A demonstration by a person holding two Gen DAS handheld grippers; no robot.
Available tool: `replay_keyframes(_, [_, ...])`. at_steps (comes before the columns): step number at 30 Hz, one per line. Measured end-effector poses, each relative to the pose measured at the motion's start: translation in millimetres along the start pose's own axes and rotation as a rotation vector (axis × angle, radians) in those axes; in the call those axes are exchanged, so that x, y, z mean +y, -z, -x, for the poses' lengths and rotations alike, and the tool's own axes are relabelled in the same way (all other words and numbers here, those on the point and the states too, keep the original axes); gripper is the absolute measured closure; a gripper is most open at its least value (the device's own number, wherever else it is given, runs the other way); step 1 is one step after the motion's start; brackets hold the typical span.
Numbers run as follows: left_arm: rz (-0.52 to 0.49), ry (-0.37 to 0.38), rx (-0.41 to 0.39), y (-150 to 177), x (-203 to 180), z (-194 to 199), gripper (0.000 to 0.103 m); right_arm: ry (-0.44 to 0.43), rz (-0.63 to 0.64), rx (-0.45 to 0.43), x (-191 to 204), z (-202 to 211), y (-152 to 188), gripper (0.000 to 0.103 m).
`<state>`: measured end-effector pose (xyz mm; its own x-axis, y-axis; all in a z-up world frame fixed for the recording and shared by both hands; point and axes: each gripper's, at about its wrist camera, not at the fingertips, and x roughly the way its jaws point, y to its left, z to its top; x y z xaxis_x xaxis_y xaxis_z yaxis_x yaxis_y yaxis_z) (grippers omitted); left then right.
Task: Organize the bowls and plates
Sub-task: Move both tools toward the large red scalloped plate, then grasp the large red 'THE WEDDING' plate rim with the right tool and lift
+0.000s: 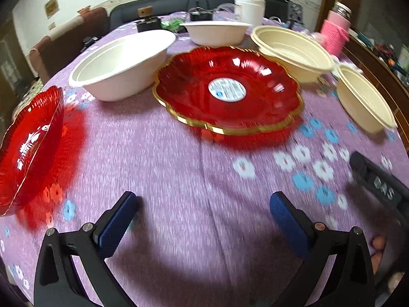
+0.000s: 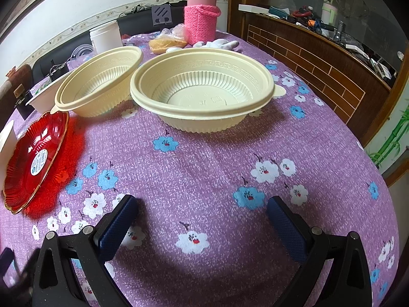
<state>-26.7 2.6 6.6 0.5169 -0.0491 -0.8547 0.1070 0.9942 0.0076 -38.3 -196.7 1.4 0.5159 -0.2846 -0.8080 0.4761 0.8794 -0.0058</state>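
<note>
In the left wrist view, my left gripper (image 1: 203, 208) is open and empty above the purple cloth. Ahead lies a stack of red gold-rimmed plates (image 1: 227, 89). Another red plate (image 1: 28, 148) lies at the left. Two white bowls (image 1: 122, 64) (image 1: 217, 32) and two cream bowls (image 1: 294, 51) (image 1: 363, 99) stand behind and to the right. In the right wrist view, my right gripper (image 2: 202, 207) is open and empty, short of a cream bowl (image 2: 202, 94). A second cream bowl (image 2: 99, 81) and the red plates (image 2: 35, 161) lie to its left.
A pink knit-covered flask (image 2: 200, 18), a white jar (image 2: 106, 37) and food bags (image 2: 167, 42) stand at the table's far side. A wooden cabinet (image 2: 319, 61) runs along the right. A chair (image 1: 66, 43) stands at the far left. The other gripper's body (image 1: 378, 186) shows at right.
</note>
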Motion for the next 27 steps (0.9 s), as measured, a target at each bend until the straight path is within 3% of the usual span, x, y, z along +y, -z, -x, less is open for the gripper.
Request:
replay_keyframes(3, [-0.012, 0.082, 0.041, 12, 5, 14, 0.0, -0.012, 0.015, -0.002, 4, 5, 6, 0.001])
replay_keyframes(6, [0.057, 0.197, -0.024, 28, 25, 48, 0.0, -0.03, 0.045, -0.002, 5, 9, 13, 0.001])
replay_keyframes(8, [0.068, 0.228, -0.096, 34, 37, 69, 0.0, -0.041, 0.052, 0.001, 3, 10, 14, 0.001])
replay_keyframes(12, [0.033, 0.201, -0.187, 45, 72, 104, 0.0, -0.055, 0.052, 0.011, 2, 12, 15, 0.001])
replay_keyframes(16, [0.078, 0.18, -0.282, 57, 126, 139, 0.0, -0.065, 0.071, 0.027, 3, 14, 16, 0.001])
replay_keyframes(20, [0.108, -0.007, -0.516, 78, 180, 192, 0.0, -0.073, 0.098, 0.04, 4, 19, 19, 0.001])
replay_keyframes(22, [0.123, -0.073, -0.609, 86, 205, 209, 0.0, -0.079, 0.113, 0.002, 7, 33, 24, 0.006])
replay_keyframes(24, [0.149, -0.071, -0.614, 87, 232, 212, 0.0, -0.085, 0.157, -0.075, 18, 57, 26, 0.006])
replay_keyframes(27, [0.233, -0.021, -0.468, 75, 275, 192, 0.0, -0.12, 0.237, -0.259, 48, 112, 28, 0.006])
